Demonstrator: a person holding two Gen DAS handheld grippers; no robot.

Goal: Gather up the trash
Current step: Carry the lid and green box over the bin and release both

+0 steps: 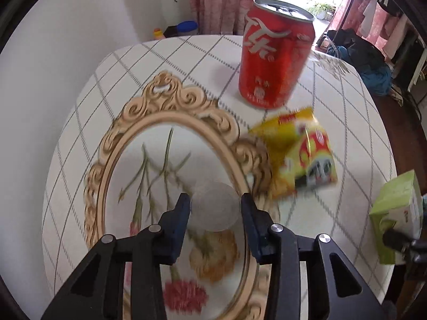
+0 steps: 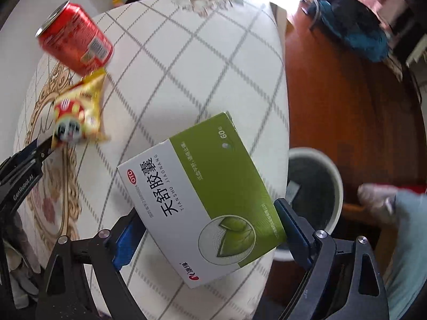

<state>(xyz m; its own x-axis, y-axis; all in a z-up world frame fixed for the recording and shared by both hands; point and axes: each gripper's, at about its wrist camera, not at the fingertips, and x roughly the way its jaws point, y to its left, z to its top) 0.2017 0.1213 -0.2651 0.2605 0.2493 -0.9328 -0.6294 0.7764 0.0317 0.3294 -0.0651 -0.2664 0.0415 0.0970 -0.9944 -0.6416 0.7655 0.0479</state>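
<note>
- Fingers of the right gripper (image 2: 210,236) were clamped on a green-and-white medicine box (image 2: 202,200), one pad on each long side, the box lifted off the table (image 2: 202,61) and tilted.
- Bin: a single round waste bin (image 2: 315,186) stood on the floor just past the table edge, below and to the right of the held box. To do this step well, I judged the box should be carried fully over the bin's mouth before the fingers part, and lowered close to the rim so it would not glance off and land on the floor.
- Left gripper (image 1: 216,208) hovered above a printed oval frame pattern (image 1: 170,122) on the tablecloth, its fingers set moderately apart and holding nothing; a pale round shape lay between them, too blurred to identify.
- Wrapper: one yellow snack packet (image 1: 296,154) lay crumpled on the cloth beyond the left fingers, beside the frame pattern.
- Can: one red drink can (image 1: 275,58) stood upright farther back, just behind the packet.
- Count of trash in view: one box in hand, one packet and one can left on the table, so three pieces and one bin.
- Farthest, some small containers (image 1: 181,29) sat by the wall, unclear in number.
</note>
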